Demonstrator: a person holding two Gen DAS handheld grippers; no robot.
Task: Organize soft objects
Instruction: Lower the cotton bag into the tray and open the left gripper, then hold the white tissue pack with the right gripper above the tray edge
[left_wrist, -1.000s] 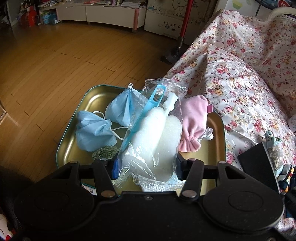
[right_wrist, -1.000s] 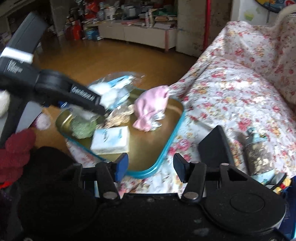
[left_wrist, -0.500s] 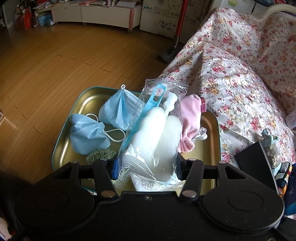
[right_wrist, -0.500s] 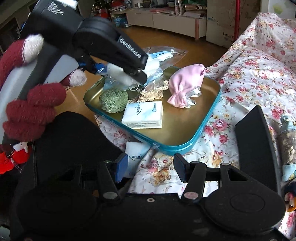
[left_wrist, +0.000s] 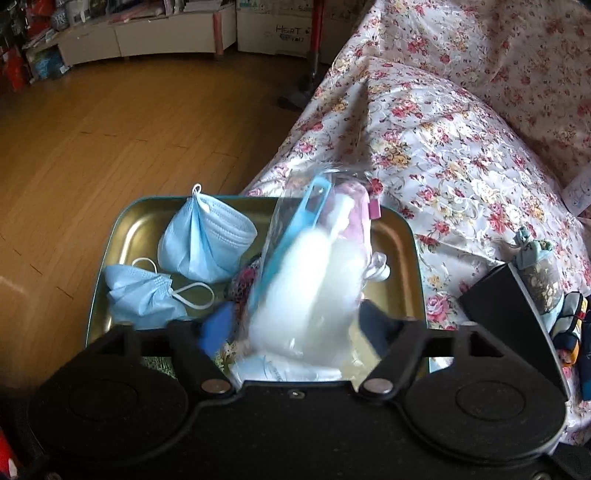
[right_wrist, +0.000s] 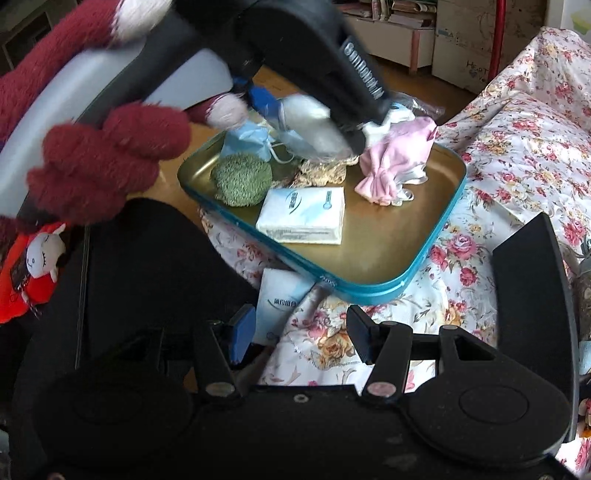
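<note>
My left gripper (left_wrist: 291, 328) is over the teal-rimmed metal tray (left_wrist: 413, 258) with a clear bag of white sponge brushes (left_wrist: 314, 280) between its fingers; the fingers have spread and blur, so the grip is unclear. It shows from the side in the right wrist view (right_wrist: 332, 122). In the tray lie two blue face masks (left_wrist: 207, 243), a pink pouch (right_wrist: 395, 162), a green scrubber (right_wrist: 242, 179), a beige scrubber (right_wrist: 325, 173) and a tissue pack (right_wrist: 304, 214). My right gripper (right_wrist: 299, 332) is open and empty, over a second tissue pack (right_wrist: 280, 299) beside the tray's near edge.
The tray rests on a floral-covered sofa (left_wrist: 461, 155) beside a wooden floor (left_wrist: 92, 129). A black box (right_wrist: 532, 295) and a small jar (left_wrist: 539, 277) lie to the right of the tray. A red plush toy (right_wrist: 33, 266) sits at left.
The left gripper's fingers have opened wider around the sponge bag, which has sunk toward the tray. The right gripper has moved down and closer to the tray's near edge.
</note>
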